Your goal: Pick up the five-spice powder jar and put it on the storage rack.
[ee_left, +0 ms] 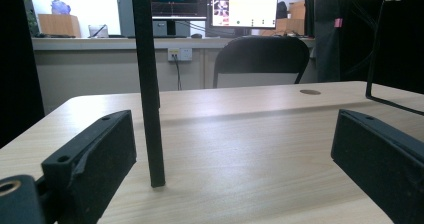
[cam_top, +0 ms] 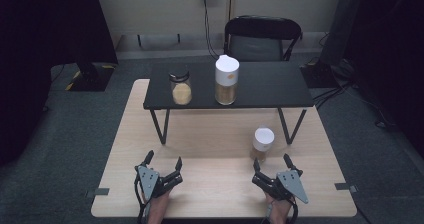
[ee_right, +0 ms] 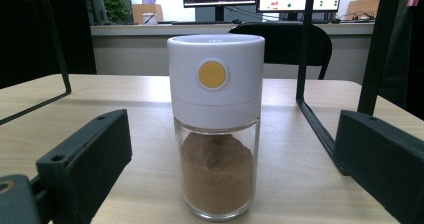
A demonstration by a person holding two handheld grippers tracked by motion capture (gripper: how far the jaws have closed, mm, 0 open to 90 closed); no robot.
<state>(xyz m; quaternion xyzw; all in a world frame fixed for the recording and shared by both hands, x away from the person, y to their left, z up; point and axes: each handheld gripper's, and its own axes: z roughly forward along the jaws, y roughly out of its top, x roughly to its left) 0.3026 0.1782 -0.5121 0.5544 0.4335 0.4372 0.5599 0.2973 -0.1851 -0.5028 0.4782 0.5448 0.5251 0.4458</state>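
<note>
A small glass jar (cam_top: 262, 144) with a white cap and brown powder stands on the wooden table (cam_top: 220, 134), just ahead of my right gripper (cam_top: 272, 164). In the right gripper view the same jar (ee_right: 216, 129) stands upright between the wide-apart jaws, untouched, its yellow button facing me. My left gripper (cam_top: 163, 160) rests open near the table's front left, with nothing between its jaws. On the black raised shelf (cam_top: 265, 86) stand a taller white-capped jar (cam_top: 226, 80) and a black-lidded glass jar (cam_top: 181, 88).
The shelf's thin black legs (ee_left: 150, 84) reach the table; one stands right ahead of my left gripper, another (ee_right: 305, 44) right of the small jar. A black chair (cam_top: 262, 38) sits beyond the table. Bare wood lies between the two grippers.
</note>
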